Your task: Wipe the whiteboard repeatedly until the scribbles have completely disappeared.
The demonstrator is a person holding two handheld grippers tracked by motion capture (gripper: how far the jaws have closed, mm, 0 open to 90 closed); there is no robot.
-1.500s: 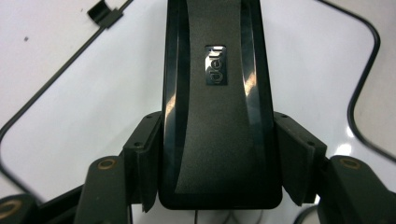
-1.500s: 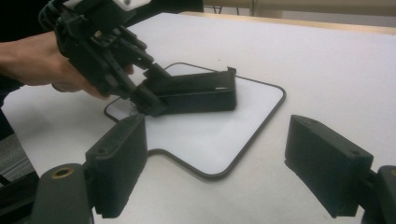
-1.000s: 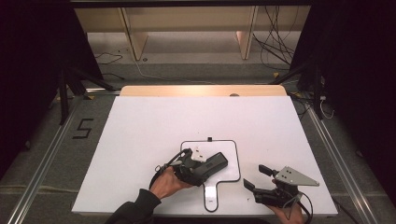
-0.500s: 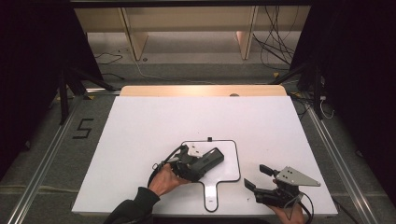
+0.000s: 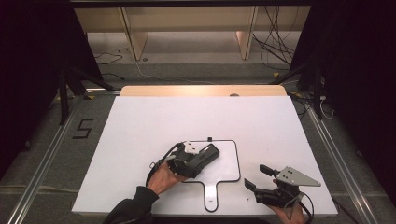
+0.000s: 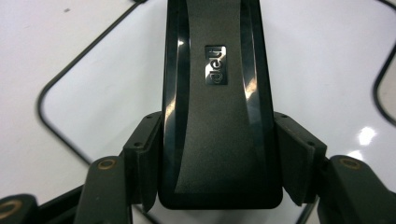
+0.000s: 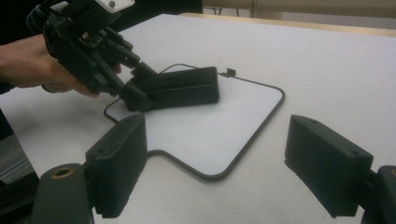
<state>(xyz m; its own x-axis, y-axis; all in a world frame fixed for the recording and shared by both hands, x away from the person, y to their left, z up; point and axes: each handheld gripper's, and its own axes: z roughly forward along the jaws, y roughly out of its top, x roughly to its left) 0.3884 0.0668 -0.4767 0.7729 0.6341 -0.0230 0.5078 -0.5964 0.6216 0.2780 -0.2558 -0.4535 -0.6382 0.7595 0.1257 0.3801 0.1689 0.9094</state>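
A: Gripping the black case, are they, those left tongs?

B: Yes. In the left gripper view both jaw pads press against the long sides of its near end, and a small silver logo plate sits on its top face. The left gripper is clamped on it.

A: Where is the case on the table?

B: It lies inside the black outline, the rounded square with a short handle shape drawn on the white table. It sits in the left part of that outline, its far end pointing to the right and slightly away. From the right gripper view the held end looks tilted a little off the surface, though I cannot tell whether the other end touches.

A: And whose hand is on it?

B: The person's left hand, coming in from the near edge in a dark sleeve.

A: The other tongs?

B: The right gripper rests near the near right corner of the table, well apart from the case, just right of the outline's handle. Its jaws stand wide apart with nothing between them, and the grey three-cornered plate rides on top.
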